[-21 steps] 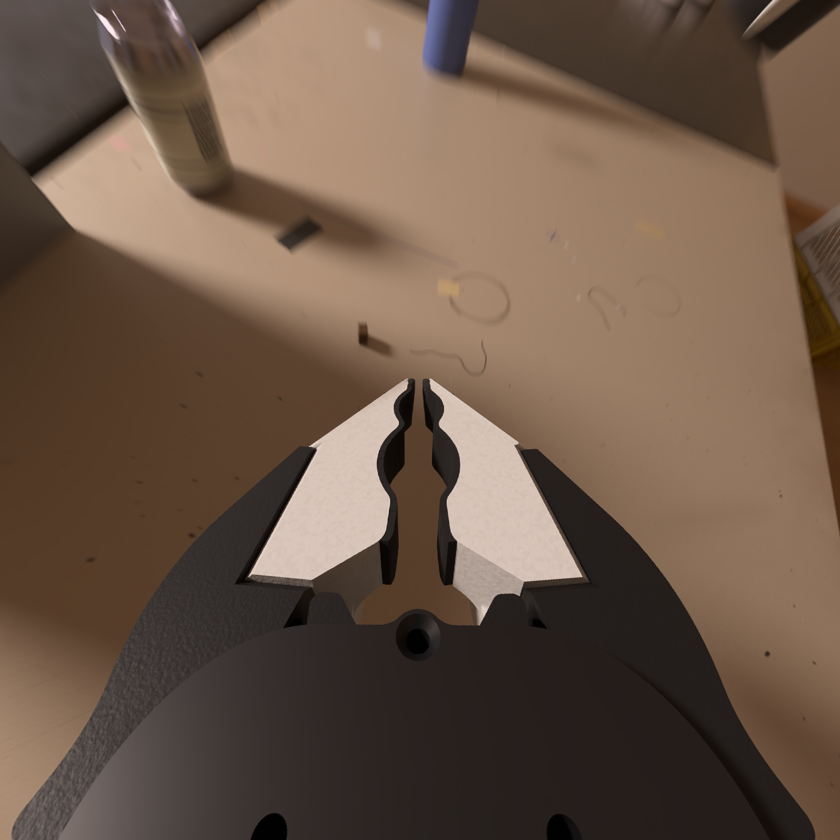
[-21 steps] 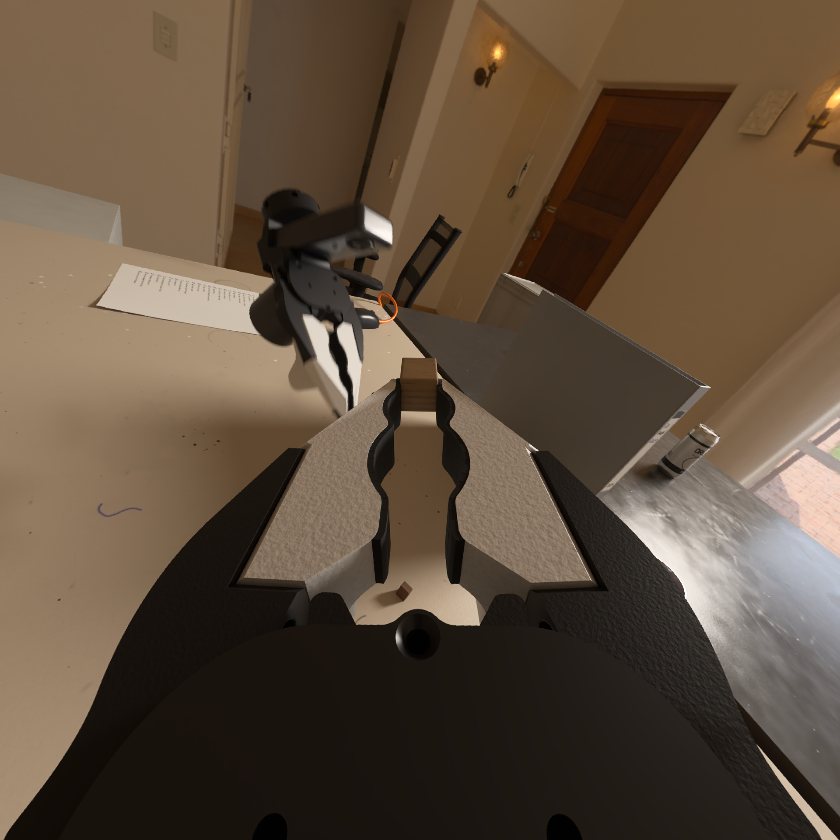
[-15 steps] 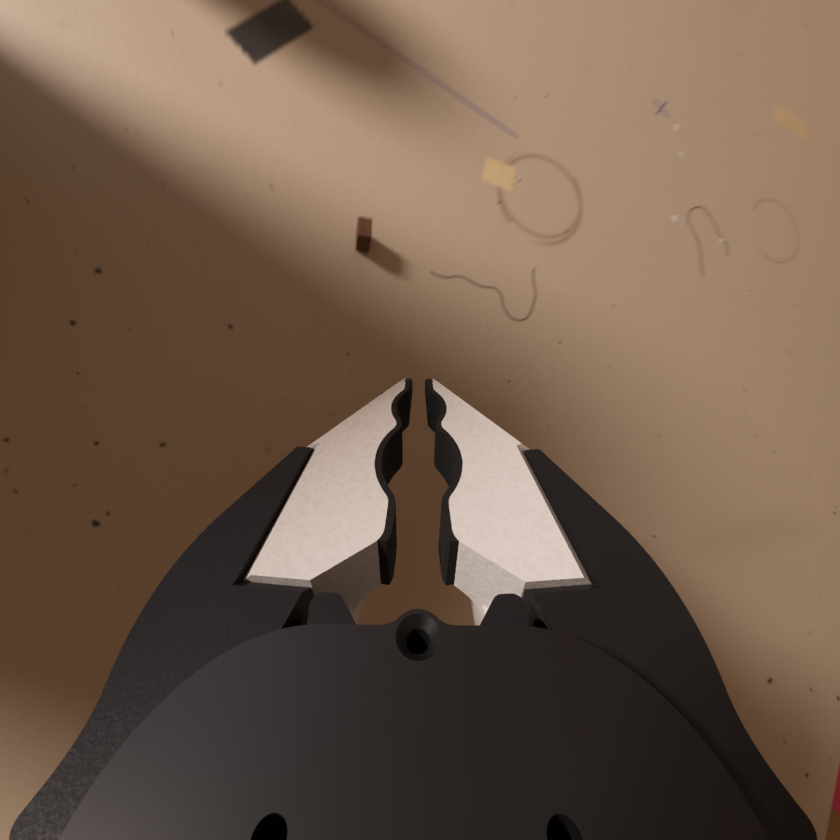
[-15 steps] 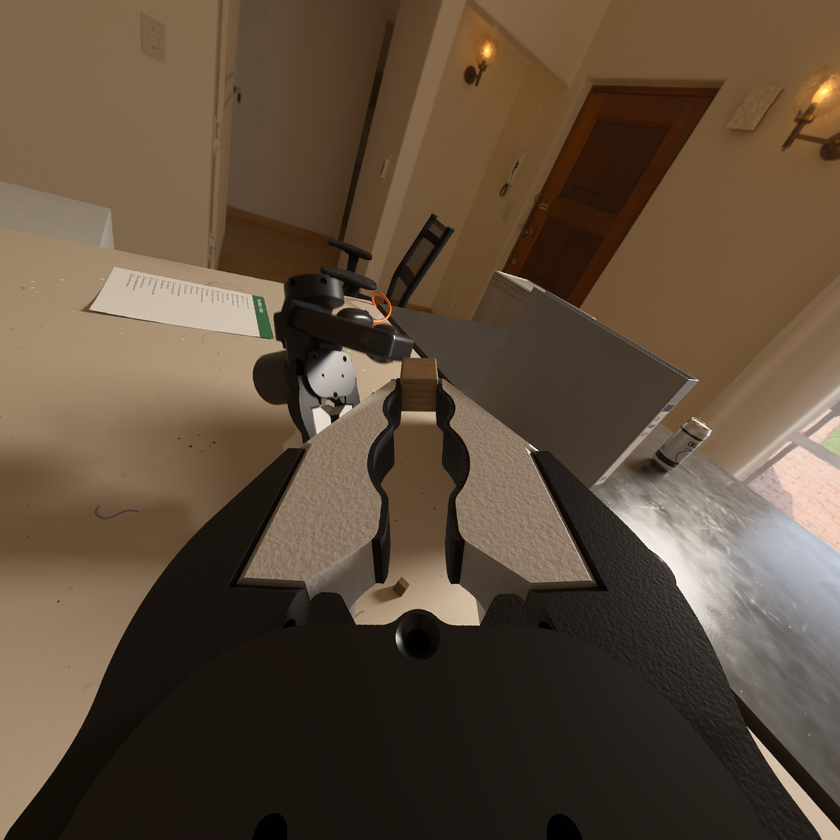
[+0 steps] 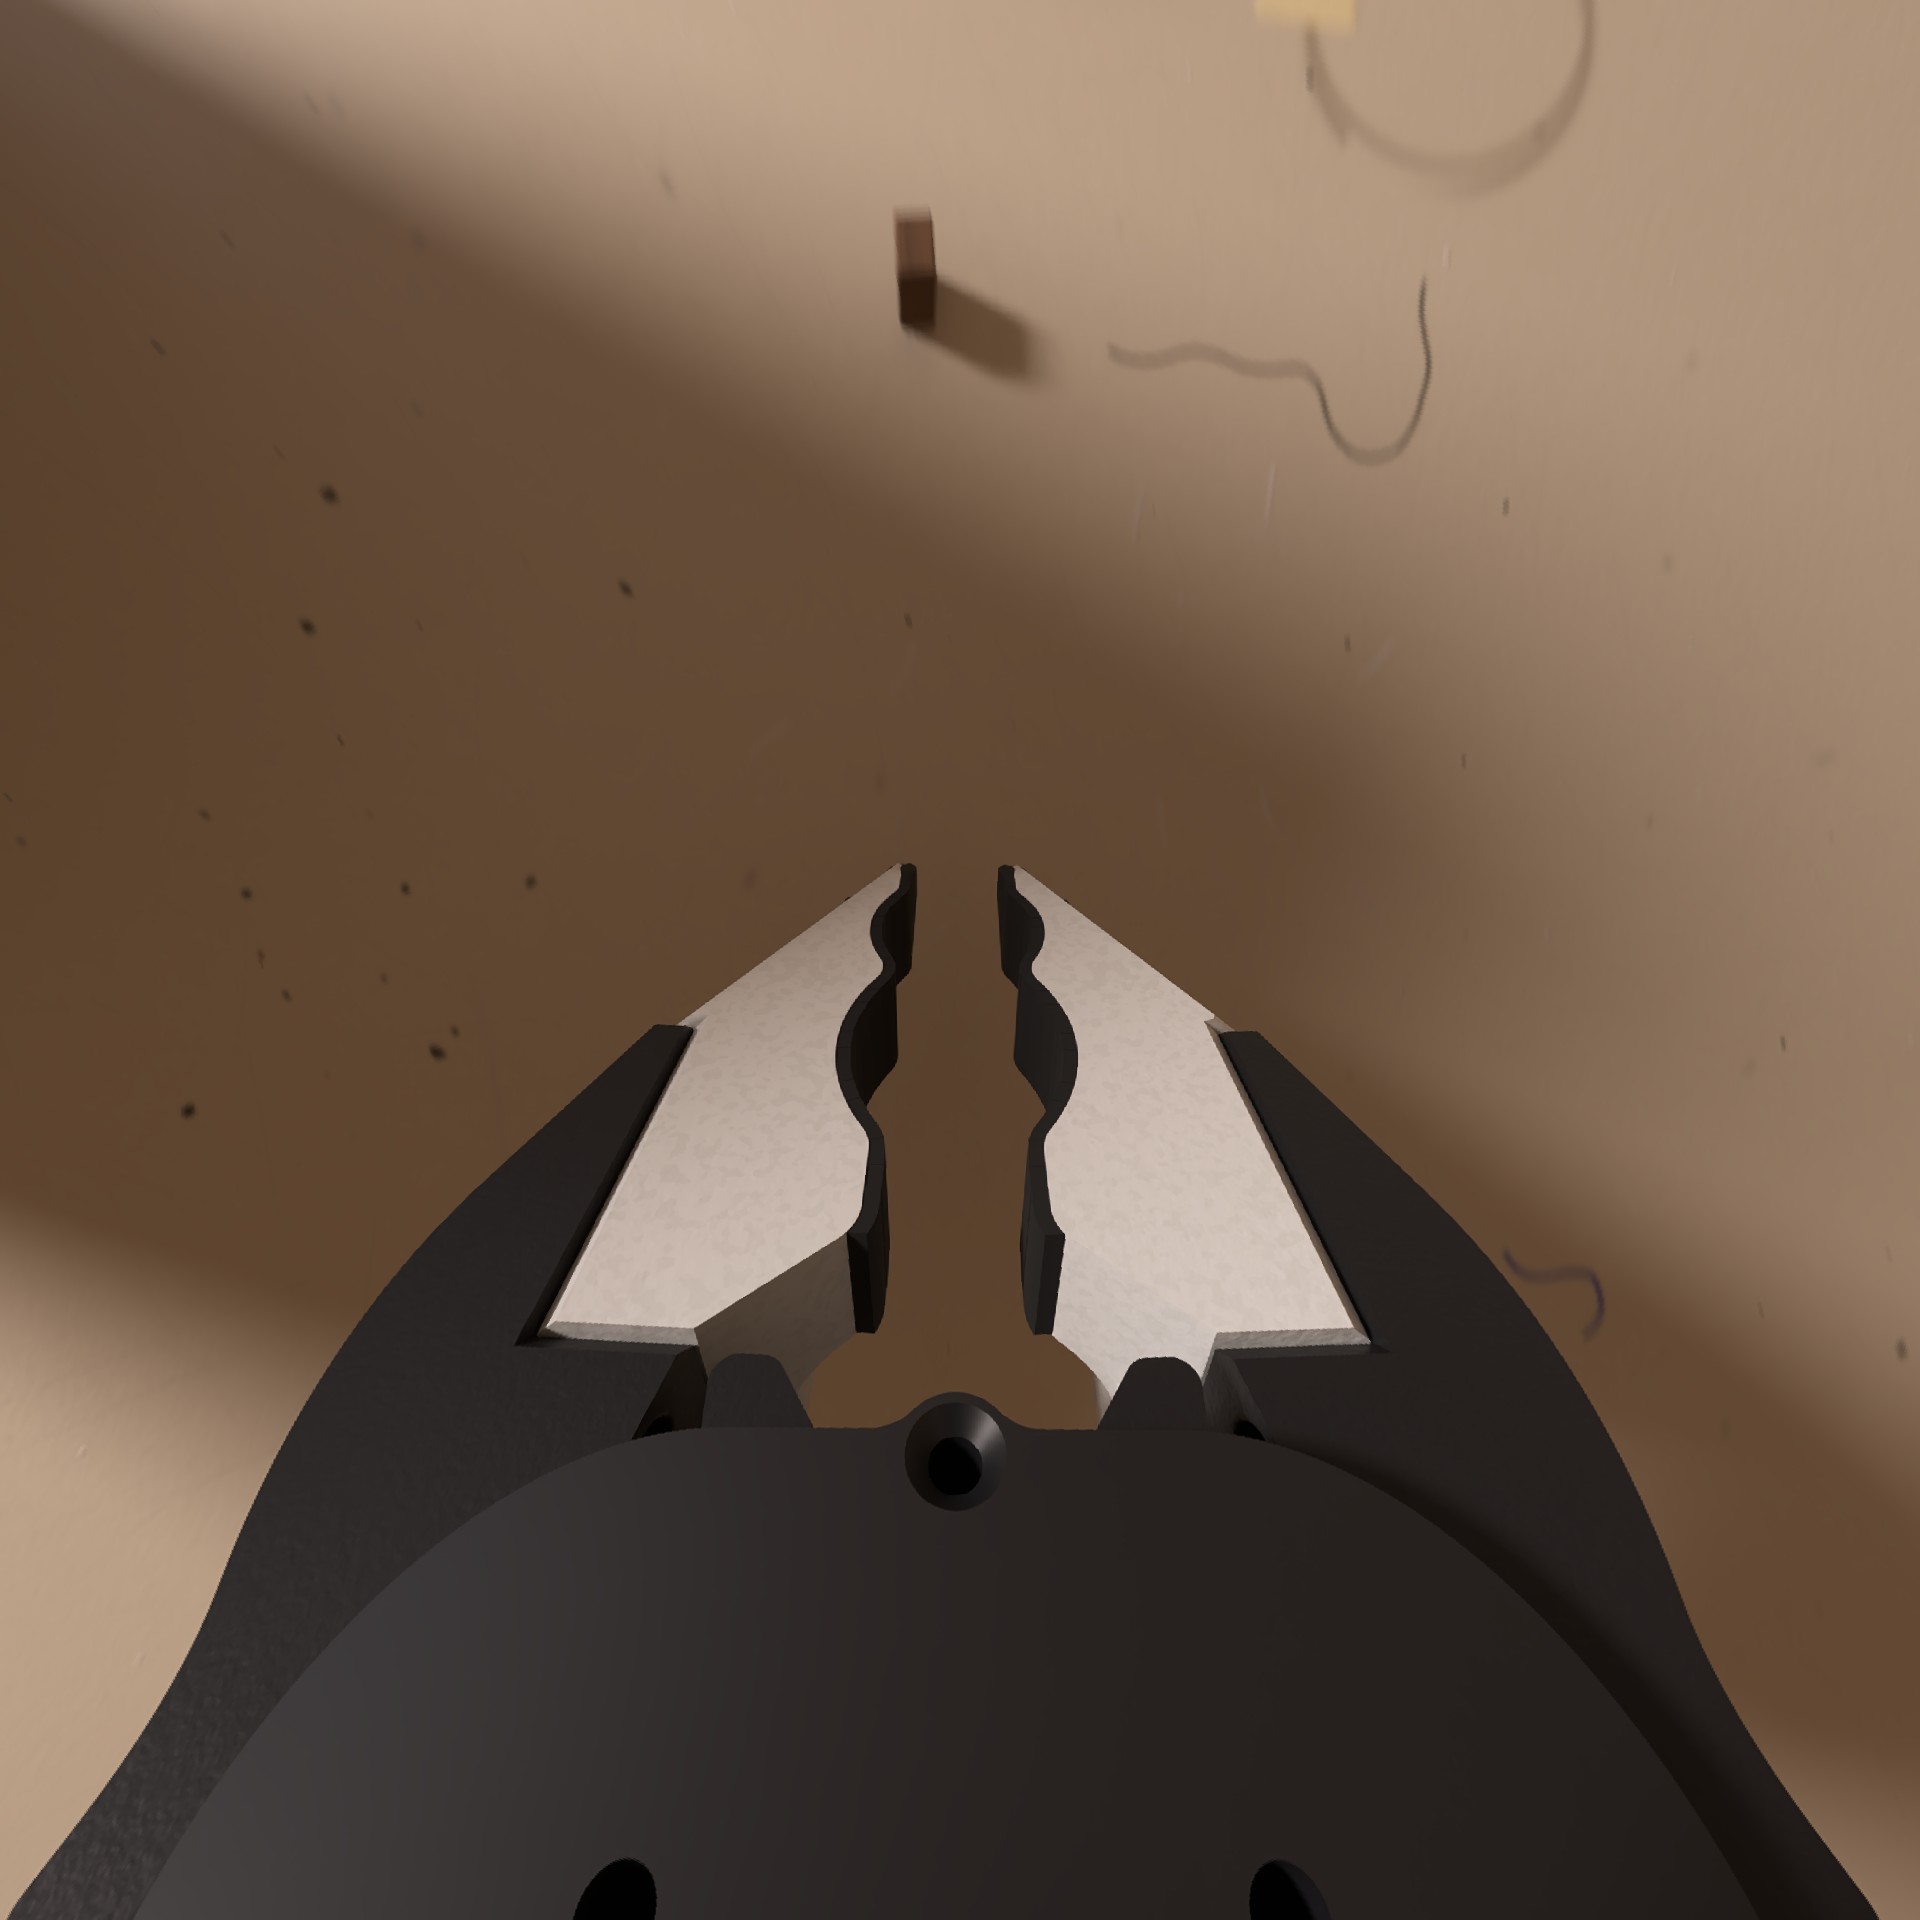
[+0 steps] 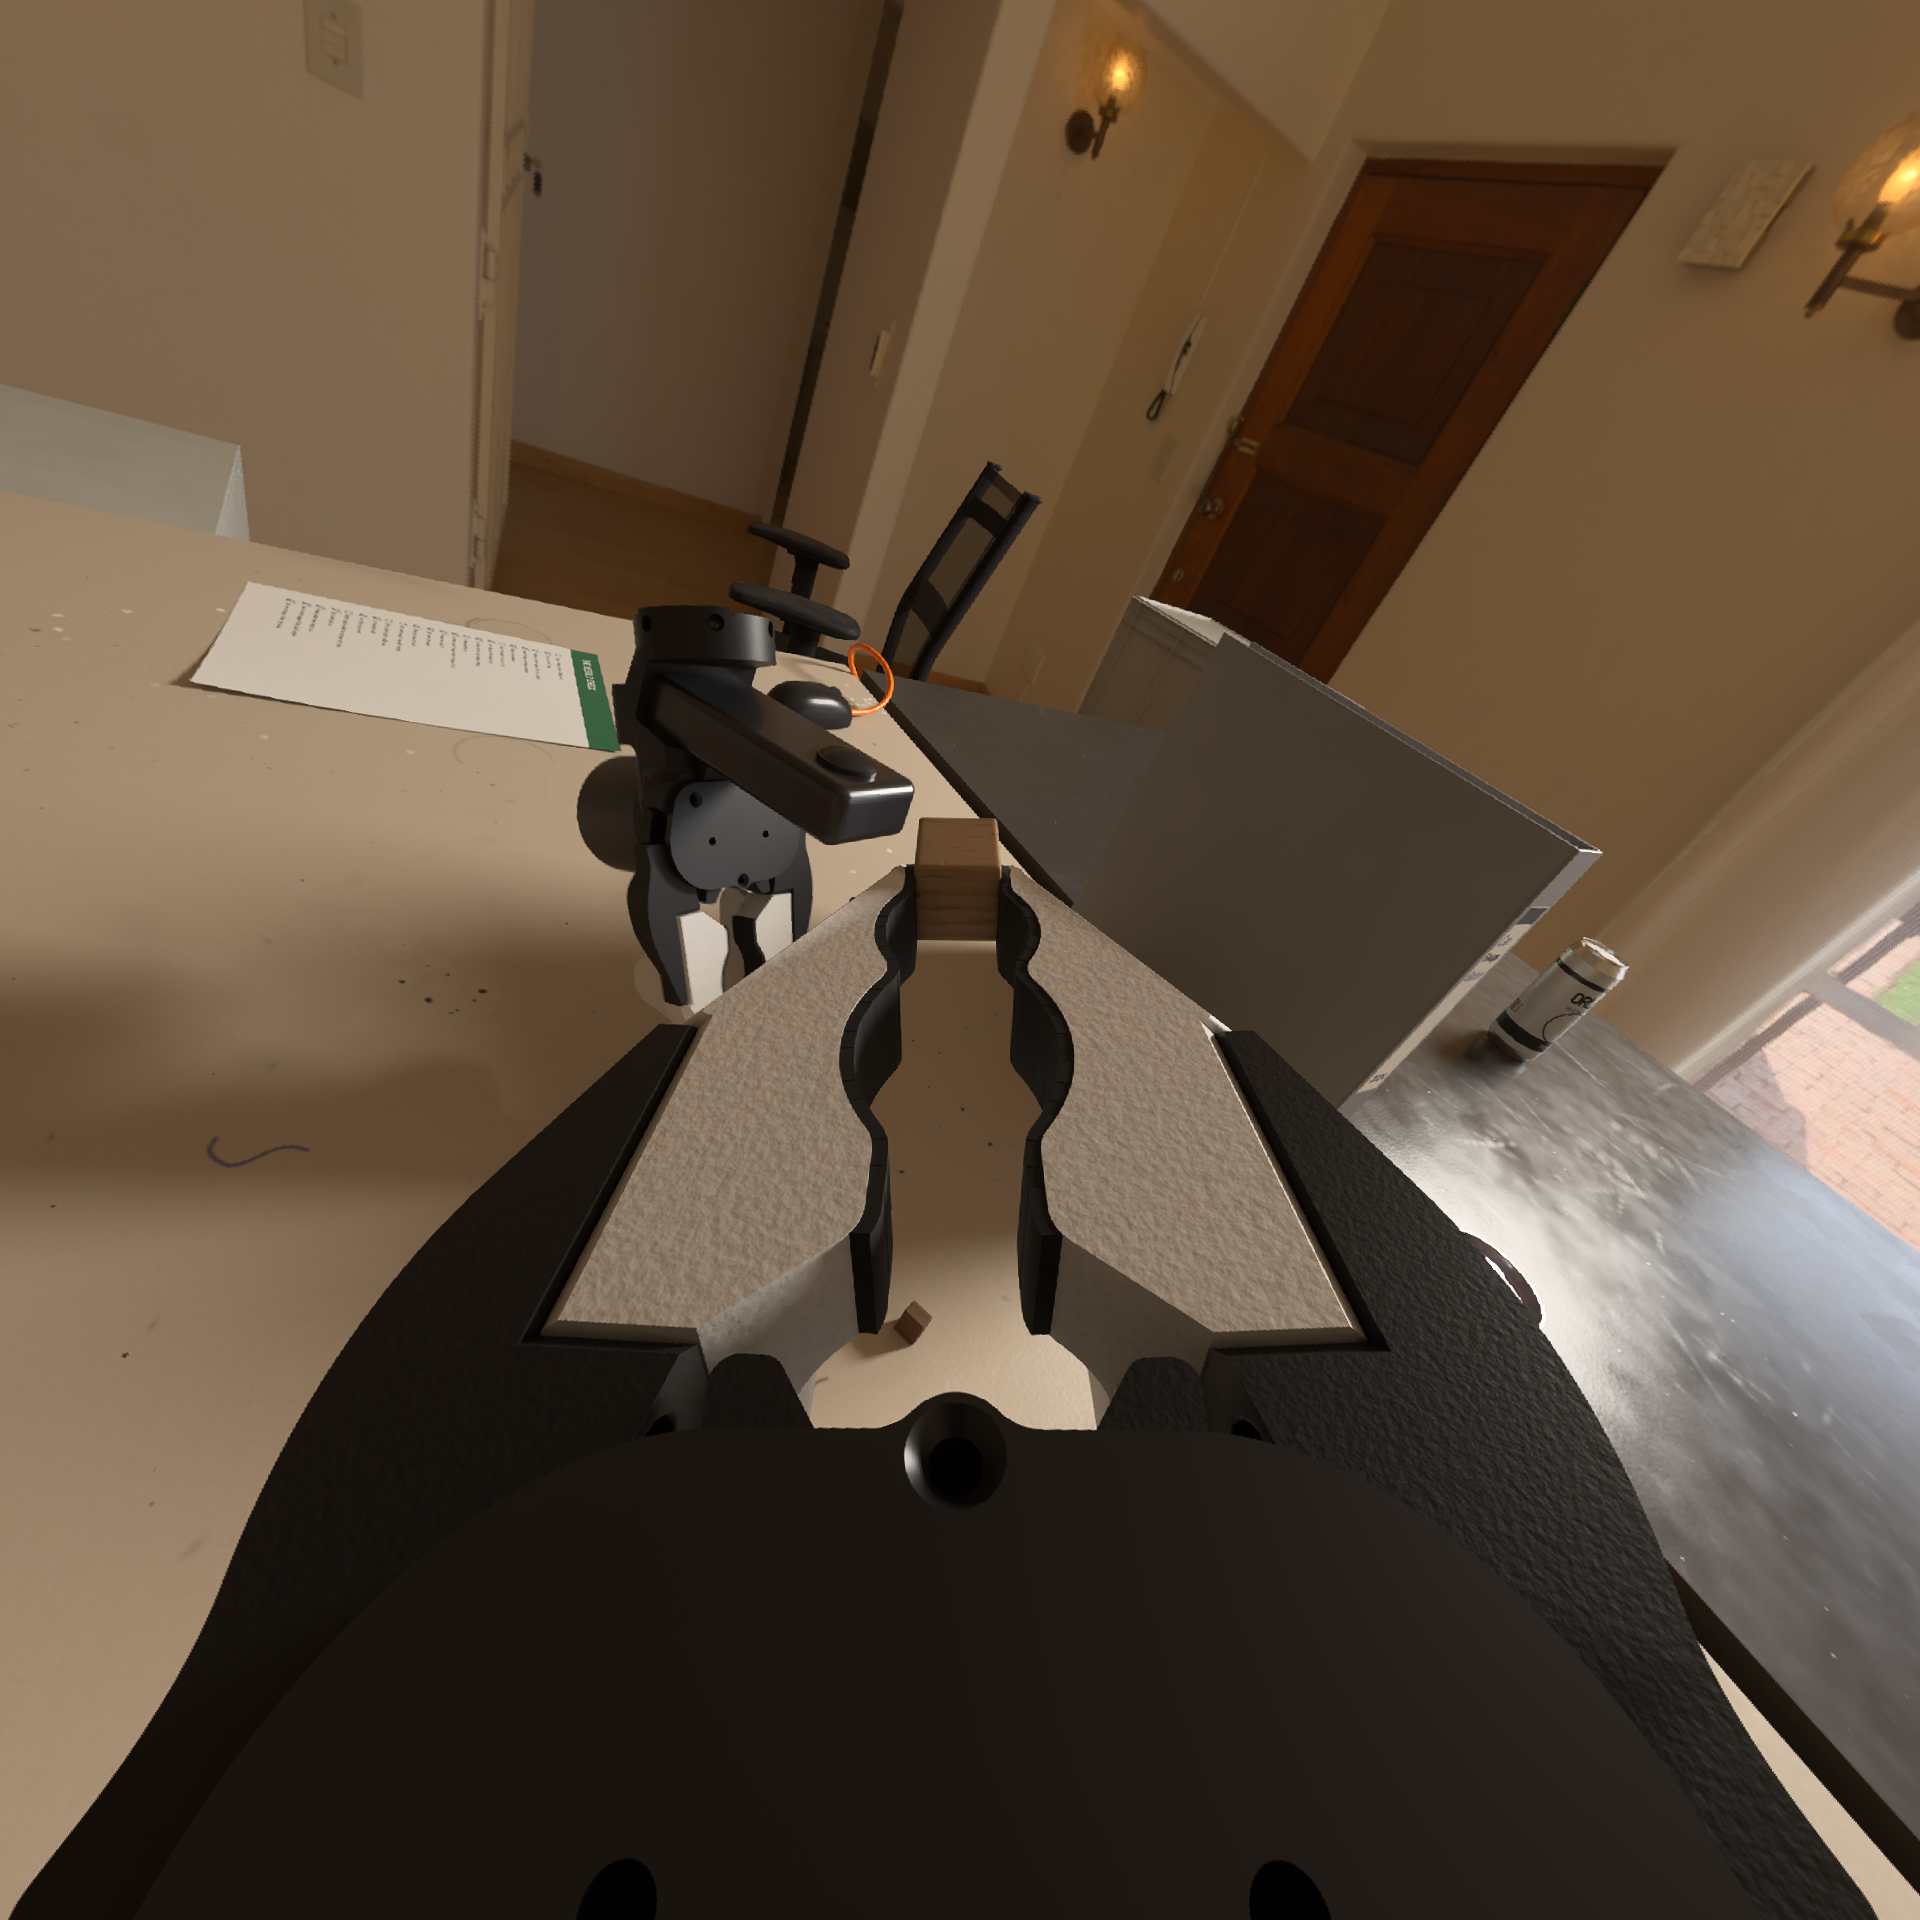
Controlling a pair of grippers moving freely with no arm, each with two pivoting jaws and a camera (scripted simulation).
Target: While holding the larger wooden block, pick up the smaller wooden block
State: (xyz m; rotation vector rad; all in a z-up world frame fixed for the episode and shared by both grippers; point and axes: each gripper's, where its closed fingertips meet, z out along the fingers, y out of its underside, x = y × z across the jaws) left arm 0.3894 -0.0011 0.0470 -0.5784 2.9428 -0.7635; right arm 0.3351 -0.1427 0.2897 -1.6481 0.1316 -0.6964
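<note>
smaller block [image 5: 915,266] on table [image 5: 416,416], ahead of fingers [image 5: 769,1091]

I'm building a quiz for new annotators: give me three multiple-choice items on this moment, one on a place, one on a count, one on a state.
1. Where is the smaller wooden block?
A. On the table, ahead of the left gripper
B. Between the left gripper's fingertips
C. On the sheet of paper

2. How many wooden blocks show in the right wrist view?
A. One
B. Two
C. Three

3. What state is the right gripper in?
A. Open and empty
B. Shut on the larger wooden block
C. Shut on the can

Answers:
1. A: the block stands on the table, well beyond the left gripper, whose fingertips stand apart with nothing between them.
2. B: the larger wooden block at the fingertips, and the smaller one on the table below.
3. B: both fingertips press the block's sides.
</note>
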